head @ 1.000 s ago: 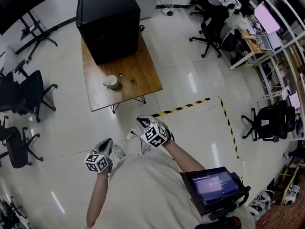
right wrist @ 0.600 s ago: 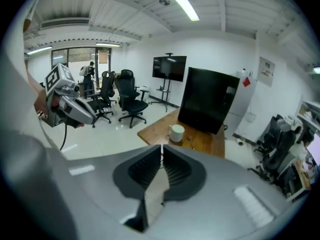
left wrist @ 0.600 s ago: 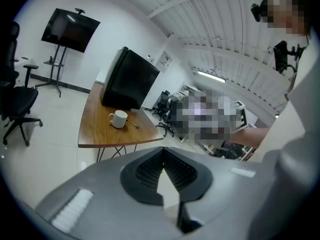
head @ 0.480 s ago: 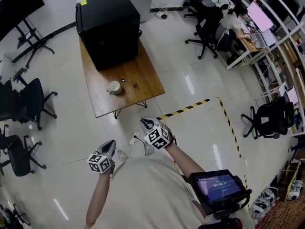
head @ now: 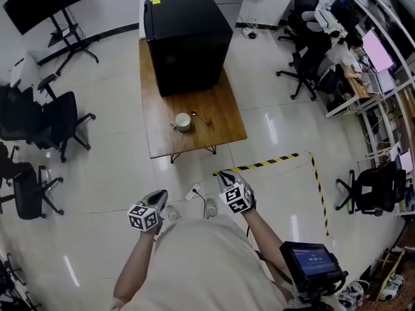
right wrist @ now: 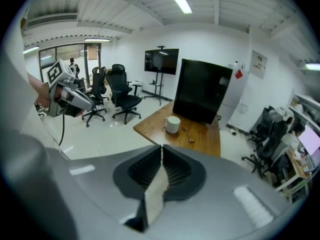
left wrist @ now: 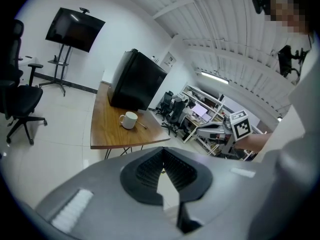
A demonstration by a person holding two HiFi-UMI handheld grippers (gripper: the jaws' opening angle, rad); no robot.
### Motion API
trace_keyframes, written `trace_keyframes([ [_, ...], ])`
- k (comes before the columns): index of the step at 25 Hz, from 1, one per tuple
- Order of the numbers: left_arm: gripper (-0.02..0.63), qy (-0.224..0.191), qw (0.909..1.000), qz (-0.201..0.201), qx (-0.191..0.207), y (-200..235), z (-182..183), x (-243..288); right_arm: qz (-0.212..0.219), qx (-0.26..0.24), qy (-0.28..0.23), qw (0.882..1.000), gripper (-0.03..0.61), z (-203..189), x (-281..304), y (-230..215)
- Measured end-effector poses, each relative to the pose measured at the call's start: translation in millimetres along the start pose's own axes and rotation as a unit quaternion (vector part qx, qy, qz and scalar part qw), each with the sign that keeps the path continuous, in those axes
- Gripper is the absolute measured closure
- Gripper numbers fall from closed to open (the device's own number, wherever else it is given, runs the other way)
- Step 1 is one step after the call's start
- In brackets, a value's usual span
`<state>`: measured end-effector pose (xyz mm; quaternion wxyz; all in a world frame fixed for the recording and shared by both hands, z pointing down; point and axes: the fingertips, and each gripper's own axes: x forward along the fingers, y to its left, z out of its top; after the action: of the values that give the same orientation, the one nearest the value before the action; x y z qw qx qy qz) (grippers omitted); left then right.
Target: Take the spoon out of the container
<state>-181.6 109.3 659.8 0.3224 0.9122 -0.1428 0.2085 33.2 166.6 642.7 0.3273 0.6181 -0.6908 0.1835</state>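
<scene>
A white mug point(head: 182, 121) stands on the wooden table point(head: 217, 102), and the spoon point(head: 200, 118) lies on the tabletop just right of it, outside the mug. Both grippers are held close to the person's body, well short of the table. My left gripper point(head: 157, 198) is shut with nothing between its jaws, as is my right gripper point(head: 225, 177). The left gripper view has the mug point(left wrist: 128, 119) and spoon point(left wrist: 141, 126) far beyond the shut jaw tips point(left wrist: 162, 152). In the right gripper view the mug point(right wrist: 173, 124) and spoon point(right wrist: 187, 134) lie ahead of the tips point(right wrist: 161, 148).
A big black cabinet point(head: 187, 41) fills the table's far half. Yellow-black floor tape point(head: 262, 164) runs between me and the table. Office chairs point(head: 45, 118) stand at the left and more at the right point(head: 305, 70). A screen on a stand point(head: 48, 2) is at the far left.
The head view has swung, so the table now sits further right and nearer the middle. Both grippers stay shut near the body; the right one has shifted right and lower.
</scene>
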Motion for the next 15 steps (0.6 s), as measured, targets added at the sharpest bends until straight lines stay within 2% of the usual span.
trace_keyframes([
  [7,0.621,-0.013,0.9999,0.007,-0.005,17,9,-9,-0.025,0.023,0.019,0.999,0.581,-6,2,-8],
  [15,0.621,-0.013,0.9998,0.005,-0.014,33,5,-18,-0.022,0.010,0.019,1.000,0.583,9,10,10],
])
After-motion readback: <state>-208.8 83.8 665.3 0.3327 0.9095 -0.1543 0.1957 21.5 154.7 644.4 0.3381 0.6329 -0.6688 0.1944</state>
